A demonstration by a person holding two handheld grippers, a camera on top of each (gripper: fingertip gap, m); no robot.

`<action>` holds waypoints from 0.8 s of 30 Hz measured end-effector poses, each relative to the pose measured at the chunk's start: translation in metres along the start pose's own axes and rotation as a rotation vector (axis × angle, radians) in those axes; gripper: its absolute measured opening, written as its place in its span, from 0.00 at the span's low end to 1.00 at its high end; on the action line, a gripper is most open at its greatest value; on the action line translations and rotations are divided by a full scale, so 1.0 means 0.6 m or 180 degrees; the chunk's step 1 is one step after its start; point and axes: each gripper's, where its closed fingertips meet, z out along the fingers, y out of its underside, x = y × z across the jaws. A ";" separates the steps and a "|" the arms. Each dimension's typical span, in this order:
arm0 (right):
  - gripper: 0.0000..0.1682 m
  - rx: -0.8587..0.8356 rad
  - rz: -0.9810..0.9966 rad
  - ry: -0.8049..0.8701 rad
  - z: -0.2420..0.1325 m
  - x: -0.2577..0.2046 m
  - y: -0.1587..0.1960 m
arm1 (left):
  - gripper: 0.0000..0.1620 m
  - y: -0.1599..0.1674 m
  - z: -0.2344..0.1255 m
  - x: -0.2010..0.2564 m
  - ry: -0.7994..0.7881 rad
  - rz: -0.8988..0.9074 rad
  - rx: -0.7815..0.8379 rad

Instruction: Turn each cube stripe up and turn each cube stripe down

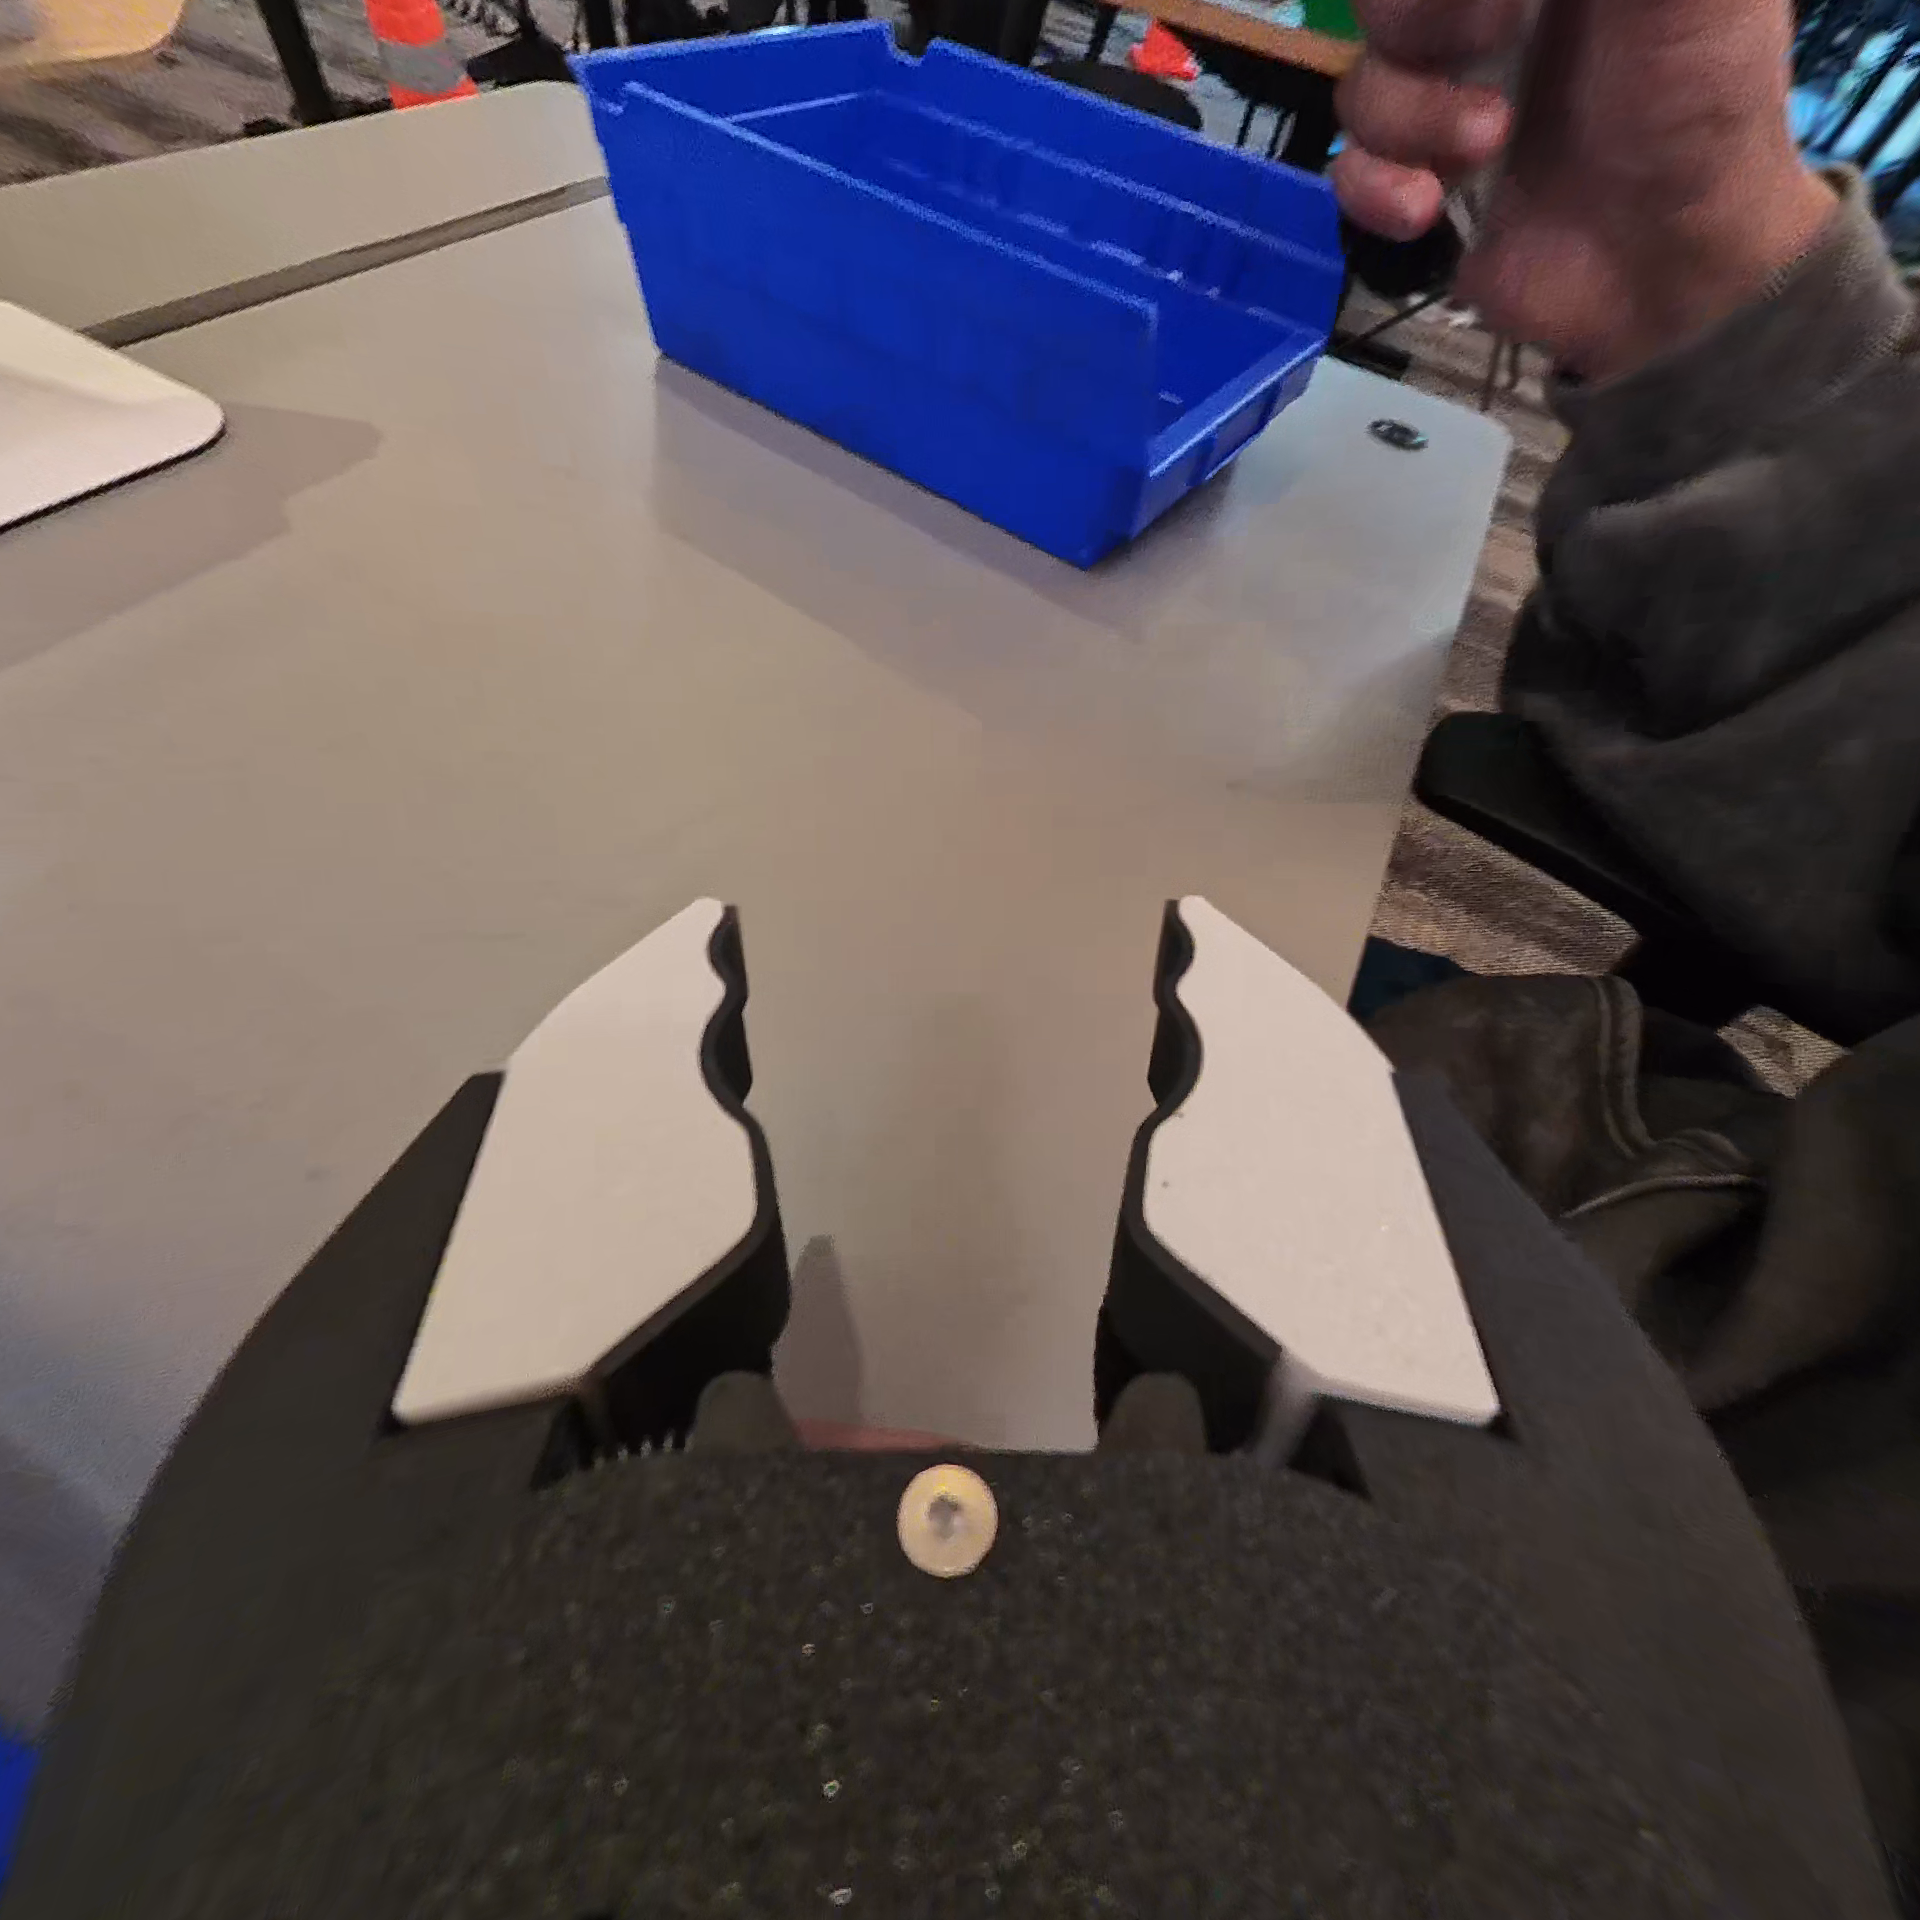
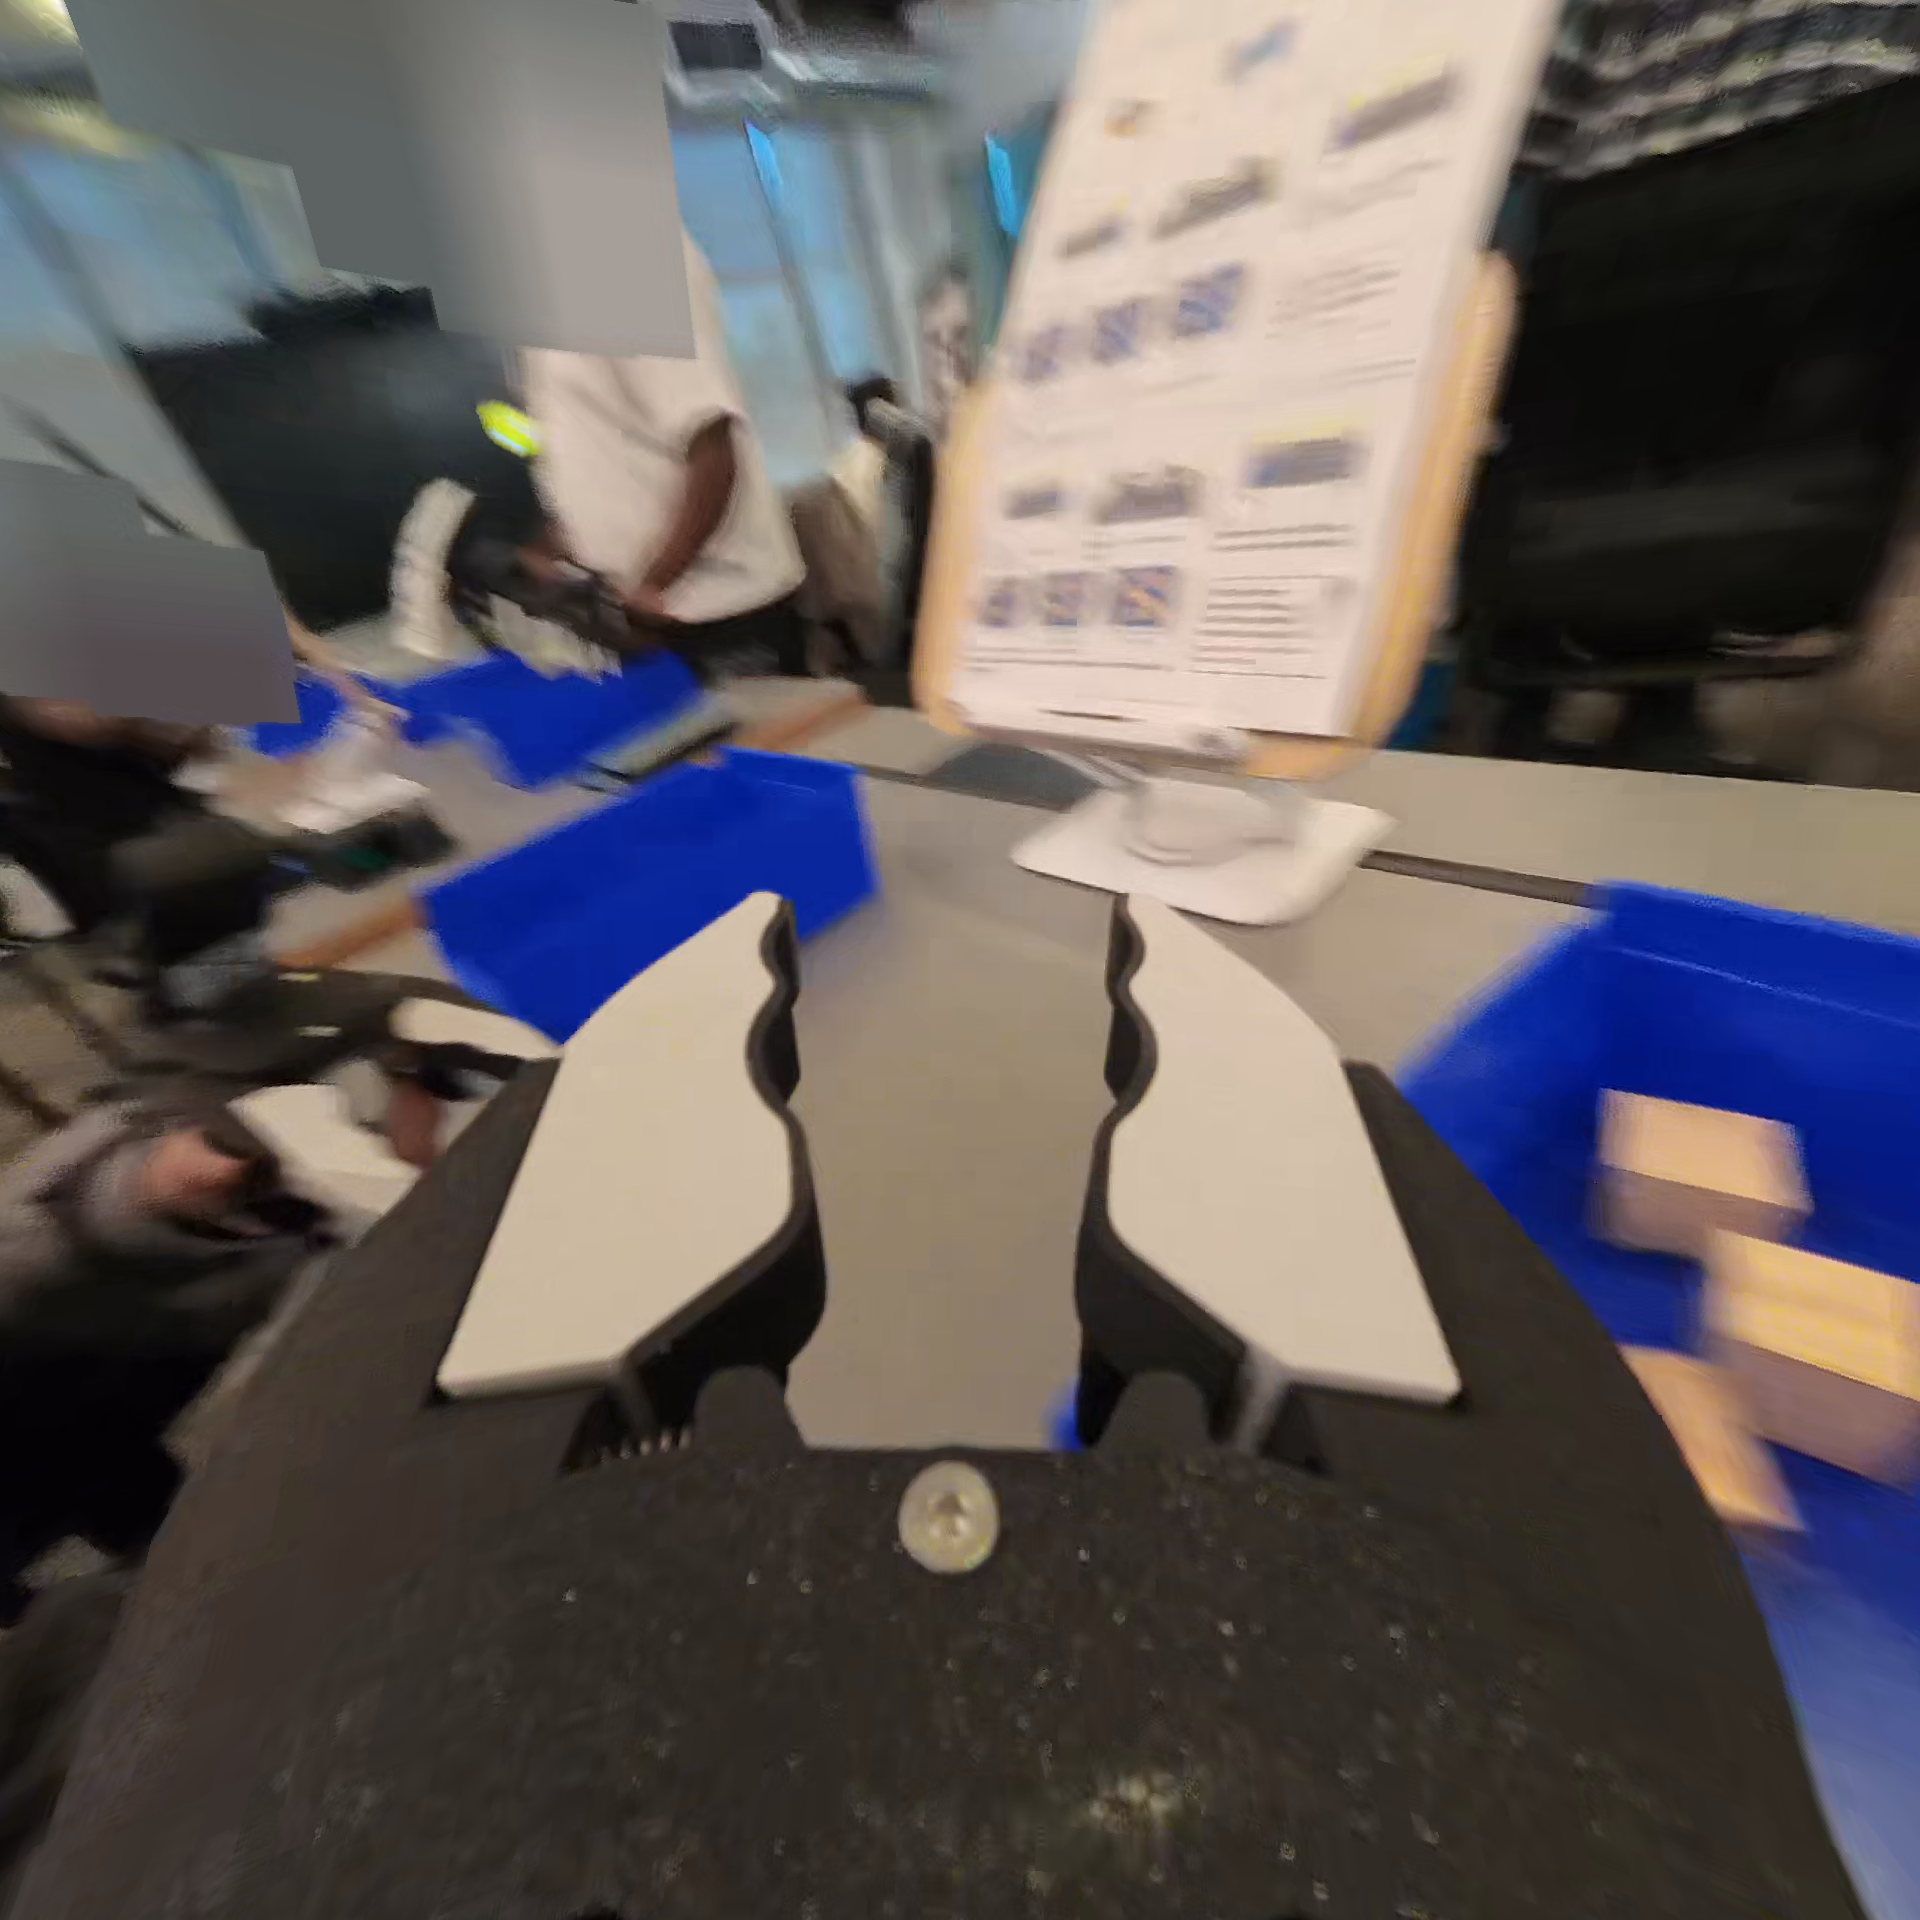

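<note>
My left gripper (image 1: 951,914) is open and empty above the bare grey table (image 1: 520,727). A blue bin (image 1: 966,291) stands ahead of it at the table's far right; its inside shows no cubes from here. My right gripper (image 2: 951,925) is open and empty above the table. To its right, another blue bin (image 2: 1683,1039) holds light wooden cubes (image 2: 1704,1169), blurred by motion; no stripes can be made out. A third blue bin (image 2: 655,883) stands ahead to the left.
A person's hand (image 1: 1558,156) and dark sleeve (image 1: 1714,623) reach in at the right table edge. A white stand base (image 1: 73,416) lies at left. In the right wrist view a sheet of pictures on a stand (image 2: 1216,416) rises behind; people (image 2: 644,499) stand beyond.
</note>
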 end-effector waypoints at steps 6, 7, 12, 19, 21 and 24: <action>0.30 -0.0319 0.0442 -0.1016 0.097 -0.179 0.167 | 0.46 -0.014 -0.037 -0.022 -0.0216 0.0041 -0.0128; 0.30 -0.0429 0.0451 -0.1093 0.102 -0.189 0.177 | 0.46 -0.025 -0.060 -0.034 -0.0300 0.0125 -0.0130; 0.30 -0.0590 0.0482 -0.1196 0.104 -0.202 0.200 | 0.42 -0.043 -0.218 -0.191 -0.0994 0.0599 -0.0867; 0.27 -0.0872 0.0545 -0.1340 0.113 -0.215 0.237 | 0.44 0.047 -0.290 -0.482 -0.1218 0.0377 -0.2602; 0.27 -0.0947 0.0470 -0.1336 0.112 -0.218 0.247 | 0.42 0.084 -0.279 -0.515 -0.0910 0.0334 -0.2963; 0.26 -0.1004 0.0315 -0.1294 0.110 -0.218 0.255 | 0.41 0.117 -0.260 -0.544 -0.0610 0.0538 -0.3270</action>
